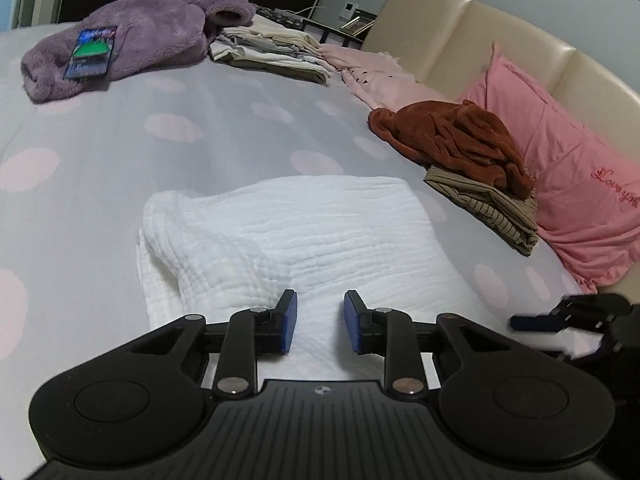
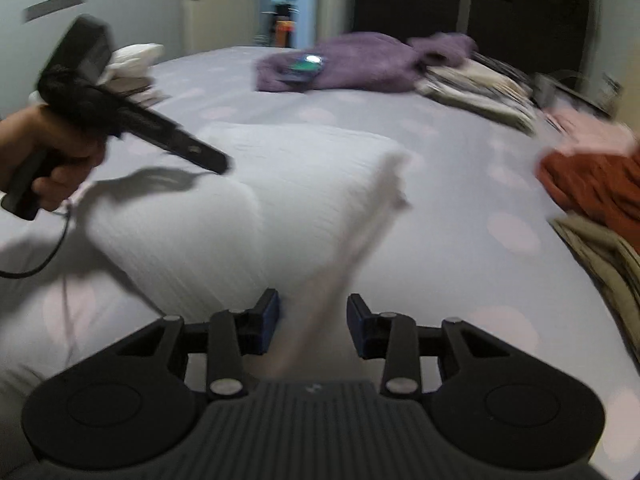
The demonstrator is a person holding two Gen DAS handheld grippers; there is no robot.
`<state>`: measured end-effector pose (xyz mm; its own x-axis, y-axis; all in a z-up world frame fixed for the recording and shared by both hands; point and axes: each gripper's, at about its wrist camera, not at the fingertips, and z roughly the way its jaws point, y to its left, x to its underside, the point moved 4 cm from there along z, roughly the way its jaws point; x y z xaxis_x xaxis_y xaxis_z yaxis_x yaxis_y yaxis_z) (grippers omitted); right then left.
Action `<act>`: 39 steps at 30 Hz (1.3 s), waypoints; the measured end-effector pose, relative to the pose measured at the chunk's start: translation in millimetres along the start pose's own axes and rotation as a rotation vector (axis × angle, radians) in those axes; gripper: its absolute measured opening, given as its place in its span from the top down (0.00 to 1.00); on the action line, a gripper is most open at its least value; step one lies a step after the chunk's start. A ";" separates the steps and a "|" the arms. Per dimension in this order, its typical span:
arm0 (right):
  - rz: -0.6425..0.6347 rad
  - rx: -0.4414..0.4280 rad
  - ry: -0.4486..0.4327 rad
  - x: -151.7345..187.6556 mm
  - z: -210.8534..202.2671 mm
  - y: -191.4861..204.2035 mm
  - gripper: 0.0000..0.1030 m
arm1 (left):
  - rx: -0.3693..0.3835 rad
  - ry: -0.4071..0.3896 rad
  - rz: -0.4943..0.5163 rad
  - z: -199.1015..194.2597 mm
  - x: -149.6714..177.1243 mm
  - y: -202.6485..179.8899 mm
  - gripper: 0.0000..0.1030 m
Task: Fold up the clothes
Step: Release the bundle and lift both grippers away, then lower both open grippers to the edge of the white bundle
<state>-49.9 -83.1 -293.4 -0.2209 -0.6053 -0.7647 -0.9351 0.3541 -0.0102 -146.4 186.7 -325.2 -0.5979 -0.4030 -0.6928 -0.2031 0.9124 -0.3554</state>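
bed [image 1: 120, 128] | left gripper [image 1: 320, 320] tilted down, jaws apart | white cloth [image 1: 300, 232] below

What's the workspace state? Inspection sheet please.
Surface: grey bedspread with pale pink dots.
Job's things: white crinkled cloth, partly folded, lying before both grippers.
Clutter: purple fleece garment with a phone on it; rust-brown fleece over striped olive fabric; pink pillow.
Grippers: left gripper jaws apart, empty; right gripper jaws apart around a blurred cloth edge.
Cables: black lead below the left hand.
Surroundings: cream padded headboard.
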 end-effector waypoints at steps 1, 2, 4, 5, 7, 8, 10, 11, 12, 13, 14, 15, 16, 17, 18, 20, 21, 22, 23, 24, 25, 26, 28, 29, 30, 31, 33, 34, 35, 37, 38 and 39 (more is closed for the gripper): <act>0.009 0.005 -0.018 -4.8 -4.0 0.0 0.61 | -0.007 -0.003 0.004 -1.7 -1.3 -1.6 0.76; 0.013 0.007 -0.041 -10.7 -8.0 1.3 0.61 | -0.008 -0.011 0.008 -4.6 -2.8 -3.7 0.76; 0.014 -0.007 -0.084 -20.6 -13.1 7.3 0.61 | 0.011 -0.047 0.019 -15.0 -6.1 -9.5 0.73; 0.009 -0.022 -0.101 -23.6 -12.2 12.4 0.62 | 0.020 -0.065 0.025 -20.3 -7.7 -12.4 0.71; 0.001 -0.040 -0.122 -27.4 -6.9 21.4 0.62 | 0.034 -0.093 0.049 -29.2 -8.0 -19.5 0.60; -0.002 -0.042 -0.126 -27.9 -2.1 24.9 0.64 | 0.035 -0.096 0.065 -31.4 -5.7 -23.2 0.58; 0.018 -0.022 -0.077 -18.4 11.6 25.2 0.65 | 0.023 -0.063 0.082 -28.1 1.5 -26.3 0.58; 0.078 -0.029 -0.035 -11.6 18.7 18.8 0.64 | 0.013 -0.036 0.086 -24.7 5.8 -26.7 0.60; 0.150 -0.041 0.010 -4.4 25.8 11.1 0.64 | 0.007 -0.018 0.087 -22.7 9.2 -27.1 0.63; 0.211 -0.057 0.001 -3.4 23.2 4.5 0.64 | 0.006 -0.022 0.082 -24.3 9.9 -27.6 0.63; 0.269 -0.074 -0.020 -3.7 18.3 -2.0 0.64 | 0.006 -0.035 0.079 -28.0 8.5 -28.8 0.63; 0.263 -0.057 -0.053 -9.5 11.2 -3.6 0.64 | 0.005 -0.048 0.080 -31.4 5.9 -30.2 0.63; 0.242 -0.032 -0.089 -16.5 3.5 -4.1 0.63 | 0.003 -0.061 0.083 -34.0 2.7 -31.5 0.61; 0.222 -0.022 -0.112 -25.1 1.5 -2.9 0.63 | -0.002 -0.074 0.088 -36.3 -0.9 -33.1 0.60; 0.202 -0.015 -0.132 -34.2 0.8 -1.4 0.62 | -0.009 -0.087 0.094 -37.3 -4.9 -34.8 0.57; 0.160 -0.006 -0.152 -52.1 6.2 3.2 0.56 | -0.020 -0.108 0.100 -33.8 -12.1 -36.7 0.57; 0.127 0.002 -0.145 -61.4 16.4 6.5 0.56 | -0.031 -0.115 0.100 -30.2 -15.7 -36.7 0.57; 0.101 0.020 -0.130 -69.0 28.3 8.8 0.56 | -0.049 -0.117 0.094 -24.1 -19.4 -35.6 0.57; 0.077 0.039 -0.114 -76.1 40.4 10.8 0.59 | -0.068 -0.120 0.089 -18.0 -23.2 -34.5 0.57; 0.074 0.057 -0.105 -84.6 52.5 8.6 0.59 | -0.086 -0.122 0.079 -11.7 -27.3 -32.5 0.57; 0.077 0.074 -0.097 -93.3 64.7 5.3 0.59 | -0.103 -0.126 0.058 -5.2 -32.0 -28.9 0.57; 0.087 0.076 -0.097 -101.1 74.9 2.1 0.59 | -0.114 -0.126 0.033 1.4 -36.6 -24.7 0.57; 0.105 0.069 -0.092 -114.7 95.3 -4.6 0.60 | -0.119 -0.111 -0.028 15.0 -44.3 -14.4 0.57; 0.103 0.058 -0.075 -118.6 106.1 -7.3 0.61 | -0.136 -0.090 -0.046 22.0 -46.1 -8.8 0.57; 0.095 0.058 -0.039 -119.3 117.7 -9.6 0.62 | -0.154 -0.067 -0.060 28.5 -46.9 -3.5 0.58; 0.086 0.061 0.000 -119.2 129.4 -11.9 0.62 | -0.170 -0.039 -0.066 34.1 -45.6 1.1 0.60; 0.088 0.084 0.047 -114.0 143.0 -18.6 0.63 | -0.191 -0.018 -0.066 36.2 -41.4 9.9 0.64; 0.097 0.091 0.051 -110.7 143.7 -22.6 0.63 | -0.198 -0.016 -0.062 35.0 -38.9 14.3 0.67; 0.107 0.099 0.044 -108.8 140.7 -26.6 0.63 | -0.212 -0.017 -0.056 31.7 -37.0 18.5 0.67; 0.128 0.122 0.019 -107.5 126.0 -34.2 0.62 | -0.284 -0.038 -0.048 12.4 -36.4 26.4 0.66; 0.143 0.126 0.003 -107.2 115.5 -37.9 0.58 | -0.316 -0.057 -0.058 -1.0 -36.4 32.1 0.65; 0.158 0.127 -0.014 -106.9 104.7 -41.5 0.57 | -0.336 -0.075 -0.074 -14.6 -35.9 37.8 0.59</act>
<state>41.5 41.5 -278.8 -0.3577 -0.5254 -0.7721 -0.8466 0.5314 0.0306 -143.9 236.7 -304.6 -0.5158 -0.4616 -0.7217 -0.4953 0.8480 -0.1884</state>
